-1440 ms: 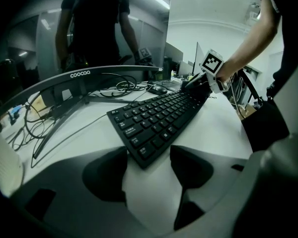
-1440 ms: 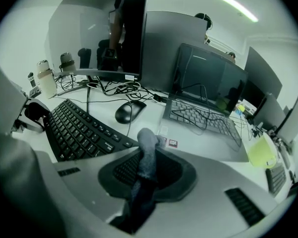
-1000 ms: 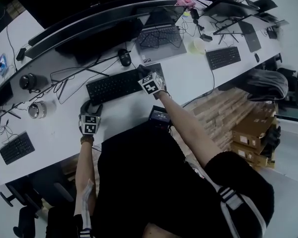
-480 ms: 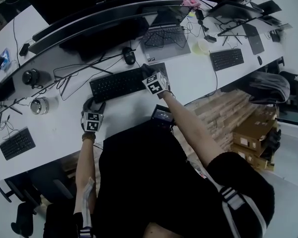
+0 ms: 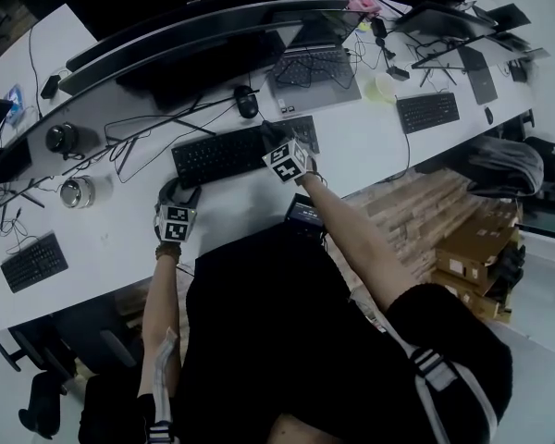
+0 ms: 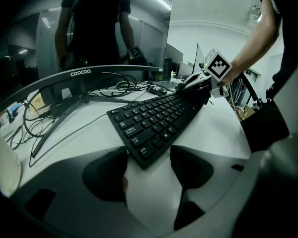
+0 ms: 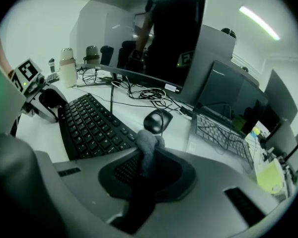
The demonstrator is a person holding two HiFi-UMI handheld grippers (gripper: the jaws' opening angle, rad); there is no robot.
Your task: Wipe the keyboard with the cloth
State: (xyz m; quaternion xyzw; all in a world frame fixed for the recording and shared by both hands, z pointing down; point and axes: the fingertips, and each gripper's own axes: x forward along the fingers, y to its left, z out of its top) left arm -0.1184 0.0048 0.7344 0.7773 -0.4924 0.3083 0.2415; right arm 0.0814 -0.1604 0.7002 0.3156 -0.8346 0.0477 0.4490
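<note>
Right hand-held gripper (image 7: 146, 168) is pinching the cloth (image 7: 147, 140) over the keyboard's (image 5: 217, 155) right end; its long axis is running leftward; left hand-held gripper (image 6: 148, 168) is resting spread, empty, at its left end.

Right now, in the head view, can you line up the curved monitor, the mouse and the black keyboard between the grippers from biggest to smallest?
1. curved monitor, by far the widest
2. black keyboard
3. mouse, clearly the smallest

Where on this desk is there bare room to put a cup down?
Bare desk lies in front of the keyboard, and between the right tongs and the far keyboard. Behind the keyboard it's crowded: cables, mouse, laptop.
</note>
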